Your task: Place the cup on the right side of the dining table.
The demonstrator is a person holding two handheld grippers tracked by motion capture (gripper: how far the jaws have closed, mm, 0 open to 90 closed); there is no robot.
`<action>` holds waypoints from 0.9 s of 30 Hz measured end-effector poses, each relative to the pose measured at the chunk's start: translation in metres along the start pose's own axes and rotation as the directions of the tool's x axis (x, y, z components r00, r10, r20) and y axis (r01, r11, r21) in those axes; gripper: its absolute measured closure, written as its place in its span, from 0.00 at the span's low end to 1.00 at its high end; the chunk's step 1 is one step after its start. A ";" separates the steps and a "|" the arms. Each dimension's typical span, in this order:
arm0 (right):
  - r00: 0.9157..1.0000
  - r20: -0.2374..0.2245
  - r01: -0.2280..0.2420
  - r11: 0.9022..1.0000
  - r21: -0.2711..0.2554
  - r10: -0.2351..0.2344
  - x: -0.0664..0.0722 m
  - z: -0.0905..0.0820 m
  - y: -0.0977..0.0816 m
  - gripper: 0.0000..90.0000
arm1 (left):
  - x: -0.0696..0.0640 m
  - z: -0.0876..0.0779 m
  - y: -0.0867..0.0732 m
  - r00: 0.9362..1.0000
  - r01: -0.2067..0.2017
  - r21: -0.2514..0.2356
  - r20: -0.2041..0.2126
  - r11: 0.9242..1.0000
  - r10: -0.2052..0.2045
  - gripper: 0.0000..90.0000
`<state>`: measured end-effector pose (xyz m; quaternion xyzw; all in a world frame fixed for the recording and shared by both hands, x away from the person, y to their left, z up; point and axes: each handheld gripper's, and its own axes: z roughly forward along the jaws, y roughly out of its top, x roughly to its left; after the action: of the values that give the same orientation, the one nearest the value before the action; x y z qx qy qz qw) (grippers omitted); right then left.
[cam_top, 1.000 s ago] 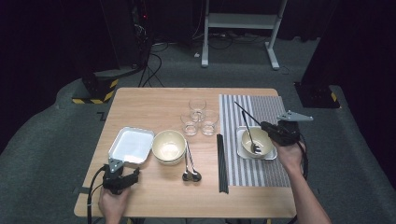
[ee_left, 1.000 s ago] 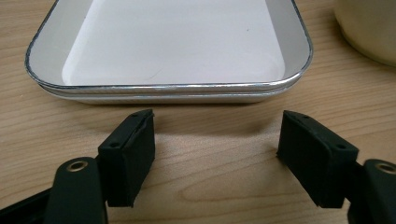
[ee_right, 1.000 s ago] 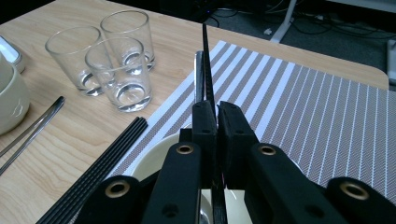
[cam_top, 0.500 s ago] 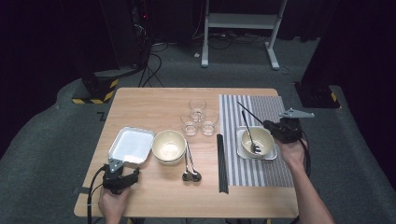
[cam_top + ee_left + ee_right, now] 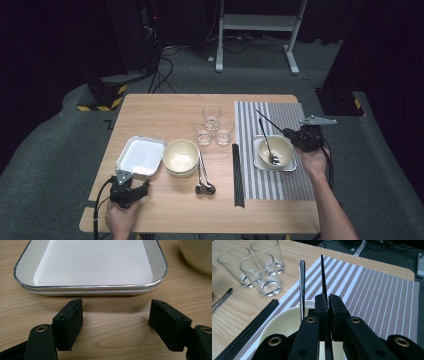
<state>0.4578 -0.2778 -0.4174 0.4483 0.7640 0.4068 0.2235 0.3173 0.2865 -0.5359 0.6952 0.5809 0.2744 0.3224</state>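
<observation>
The right tongs (image 5: 328,298) are clamped tight on a thin black chopstick (image 5: 323,277), which rises out from between the pads and slants away over the striped placemat (image 5: 372,290). In the high view the right tongs (image 5: 290,134) sit at the right rim of the cream bowl (image 5: 282,150) that stands on a square plate (image 5: 257,161) on the placemat, and the chopstick (image 5: 269,122) juts past the bowl's far edge. A spoon (image 5: 267,145) leans inside this bowl, its handle pointing toward the far side. Left of the bowl, at the placemat's edge, lie more black chopsticks (image 5: 238,175); farther left are two spoons (image 5: 202,175), a second bowl (image 5: 181,157) and three glasses (image 5: 214,127). Far left of the bowl, the left tongs (image 5: 115,315) rest spread wide on the tabletop (image 5: 160,110), holding nothing, just short of the white tray (image 5: 95,262).
</observation>
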 end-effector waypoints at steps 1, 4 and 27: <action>1.000 -0.001 0.002 1.000 0.002 -0.002 -0.002 0.001 0.000 0.96 | 0.000 0.000 0.000 1.000 0.000 0.000 0.000 1.000 0.000 0.31; 1.000 0.000 0.001 1.000 0.014 -0.001 -0.004 0.003 -0.002 0.96 | 0.000 0.000 0.000 1.000 0.001 0.000 0.000 1.000 -0.001 0.31; 1.000 0.011 -0.005 0.999 0.051 0.004 -0.021 0.019 -0.010 0.96 | 0.000 0.000 0.000 1.000 0.000 0.001 -0.005 1.000 0.000 0.31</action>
<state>0.4763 -0.2906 -0.4370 0.4578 0.7719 0.3851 0.2151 0.3176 0.2866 -0.5358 0.6947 0.5818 0.2759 0.3207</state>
